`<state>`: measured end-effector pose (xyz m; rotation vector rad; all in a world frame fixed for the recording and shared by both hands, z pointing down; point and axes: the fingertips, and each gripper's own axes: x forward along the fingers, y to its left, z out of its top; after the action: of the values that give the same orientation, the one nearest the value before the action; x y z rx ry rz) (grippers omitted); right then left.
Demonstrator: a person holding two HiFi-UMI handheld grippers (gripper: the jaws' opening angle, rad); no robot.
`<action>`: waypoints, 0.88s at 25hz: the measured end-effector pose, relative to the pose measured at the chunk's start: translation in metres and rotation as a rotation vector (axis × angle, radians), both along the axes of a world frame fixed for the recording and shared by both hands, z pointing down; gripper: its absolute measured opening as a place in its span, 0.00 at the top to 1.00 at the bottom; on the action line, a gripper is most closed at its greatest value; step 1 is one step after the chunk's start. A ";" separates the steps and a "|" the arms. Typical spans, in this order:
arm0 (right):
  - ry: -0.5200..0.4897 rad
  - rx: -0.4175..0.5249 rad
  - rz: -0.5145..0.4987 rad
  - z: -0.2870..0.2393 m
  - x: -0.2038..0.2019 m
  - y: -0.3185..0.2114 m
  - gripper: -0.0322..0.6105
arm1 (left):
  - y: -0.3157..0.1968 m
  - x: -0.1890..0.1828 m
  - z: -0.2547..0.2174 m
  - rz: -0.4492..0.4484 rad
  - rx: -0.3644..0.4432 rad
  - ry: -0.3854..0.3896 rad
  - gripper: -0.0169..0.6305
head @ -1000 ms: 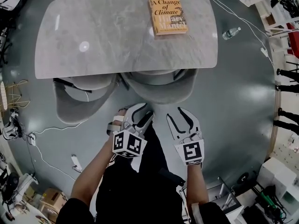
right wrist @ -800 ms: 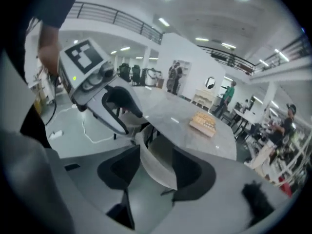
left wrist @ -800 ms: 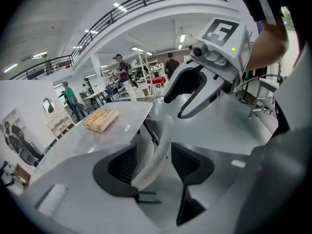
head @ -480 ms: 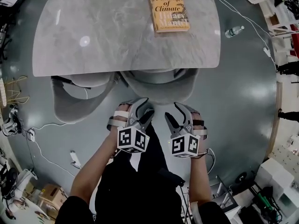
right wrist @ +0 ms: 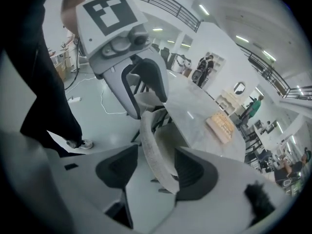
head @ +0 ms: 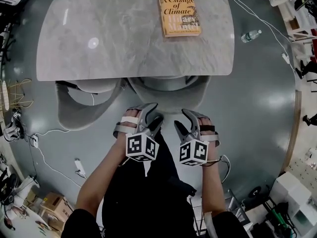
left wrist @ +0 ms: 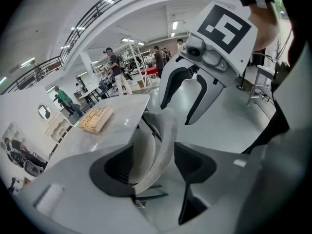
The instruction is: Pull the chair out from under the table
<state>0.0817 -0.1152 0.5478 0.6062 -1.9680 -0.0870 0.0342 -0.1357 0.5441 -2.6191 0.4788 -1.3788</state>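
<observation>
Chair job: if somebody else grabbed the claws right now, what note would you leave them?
Left claw: open, just opened wider; the chair back's rim sits between its jaws, not pinched.
Right claw: the same, open, just opened wider, rim between, not pinched.
Chair: seat tucked under the table, back sticking out toward the person.
Done: both claws lined up over the back.
Left: close both claws on the rim, then pull the chair out.

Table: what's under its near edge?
A grey chair in the middle and a second chair left of it. Backrests stick out; the tabletop covers much of both seats.
</observation>
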 end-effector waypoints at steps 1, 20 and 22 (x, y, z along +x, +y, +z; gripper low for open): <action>0.007 0.003 -0.008 0.000 0.000 -0.002 0.58 | -0.001 0.000 -0.001 -0.004 0.000 -0.005 0.55; 0.069 0.010 0.042 -0.022 -0.027 0.008 0.57 | 0.025 -0.033 -0.011 0.067 0.008 0.001 0.54; 0.078 0.011 0.051 -0.026 -0.030 0.010 0.57 | 0.027 -0.036 -0.014 0.078 0.013 0.001 0.54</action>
<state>0.0520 -0.1056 0.5216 0.6506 -1.8765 -0.0889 -0.0020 -0.1088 0.5301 -2.5992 0.3797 -1.3461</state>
